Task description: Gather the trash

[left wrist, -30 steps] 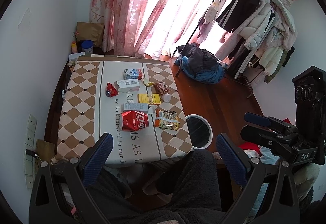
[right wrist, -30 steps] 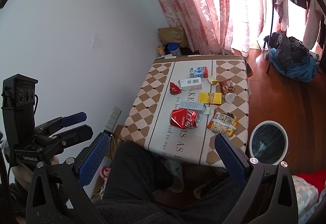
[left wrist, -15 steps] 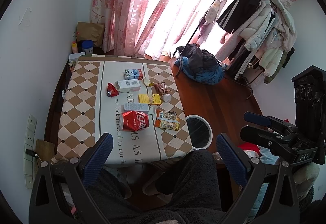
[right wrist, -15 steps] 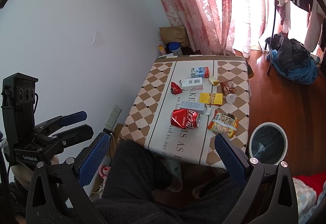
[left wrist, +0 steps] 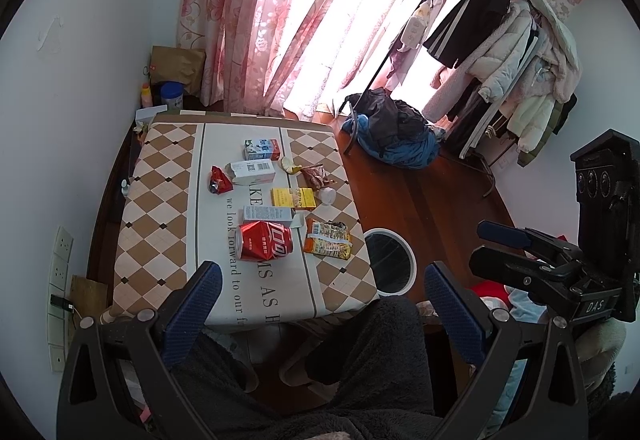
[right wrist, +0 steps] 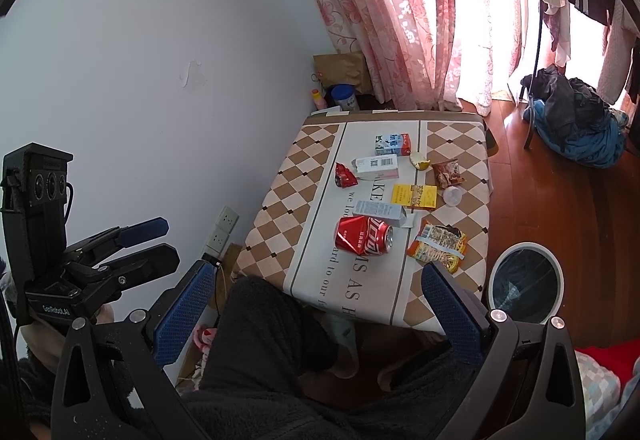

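Trash lies on a checkered table [left wrist: 160,207] [right wrist: 280,207]: a dented red can [left wrist: 264,246] [right wrist: 363,236], an orange snack wrapper [left wrist: 328,244] [right wrist: 438,242], a yellow box [left wrist: 293,197] [right wrist: 414,195], small cartons [left wrist: 261,149] [right wrist: 392,143] and a red wrapper [left wrist: 219,180] [right wrist: 345,175]. A white-rimmed bin [left wrist: 389,266] [right wrist: 524,282] stands on the floor right of the table. My left gripper [left wrist: 320,300] and right gripper [right wrist: 314,302] are both open and empty, held above the person's lap, short of the table.
Pink curtains cover the window behind the table. A clothes rack [left wrist: 508,31] with coats and a pile of blue and black clothes [left wrist: 394,135] stand on the wooden floor at right. Wall sockets [left wrist: 60,272] are at left. The person's dark-clad legs fill the foreground.
Both views have shifted slightly; the table and trash sit a little lower and nearer in the frames. Both grippers stay open.
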Demonstrator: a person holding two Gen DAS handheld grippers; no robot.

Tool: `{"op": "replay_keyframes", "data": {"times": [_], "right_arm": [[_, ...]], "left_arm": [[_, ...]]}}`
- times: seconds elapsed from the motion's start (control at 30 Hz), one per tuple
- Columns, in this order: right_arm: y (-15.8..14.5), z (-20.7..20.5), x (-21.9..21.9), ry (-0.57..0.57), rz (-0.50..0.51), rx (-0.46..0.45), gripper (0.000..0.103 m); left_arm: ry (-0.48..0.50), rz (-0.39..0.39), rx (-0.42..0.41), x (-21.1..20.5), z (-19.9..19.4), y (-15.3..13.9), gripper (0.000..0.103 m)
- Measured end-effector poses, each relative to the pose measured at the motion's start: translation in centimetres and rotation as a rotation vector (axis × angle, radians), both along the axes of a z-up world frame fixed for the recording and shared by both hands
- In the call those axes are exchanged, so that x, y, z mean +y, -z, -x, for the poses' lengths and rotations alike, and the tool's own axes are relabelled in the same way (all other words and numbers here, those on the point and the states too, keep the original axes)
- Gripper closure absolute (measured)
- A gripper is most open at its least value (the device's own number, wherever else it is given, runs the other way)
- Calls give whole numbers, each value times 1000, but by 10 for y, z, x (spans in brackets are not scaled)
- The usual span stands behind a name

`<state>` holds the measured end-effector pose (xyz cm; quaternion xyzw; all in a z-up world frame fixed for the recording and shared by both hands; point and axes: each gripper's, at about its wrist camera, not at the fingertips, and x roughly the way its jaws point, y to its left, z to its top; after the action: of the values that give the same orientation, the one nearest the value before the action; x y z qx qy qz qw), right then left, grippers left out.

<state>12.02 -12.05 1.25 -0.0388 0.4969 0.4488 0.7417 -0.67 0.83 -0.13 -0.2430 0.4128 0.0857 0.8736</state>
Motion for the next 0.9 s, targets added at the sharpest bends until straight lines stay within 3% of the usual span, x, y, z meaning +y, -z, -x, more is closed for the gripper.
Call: {"op": "replay_keyframes", "data": {"times": [0.9], "right_arm": [[2,0,7,20,7,-3,0]], "left_arm": [[-19,-25,4,3,-4,5,0]]}}
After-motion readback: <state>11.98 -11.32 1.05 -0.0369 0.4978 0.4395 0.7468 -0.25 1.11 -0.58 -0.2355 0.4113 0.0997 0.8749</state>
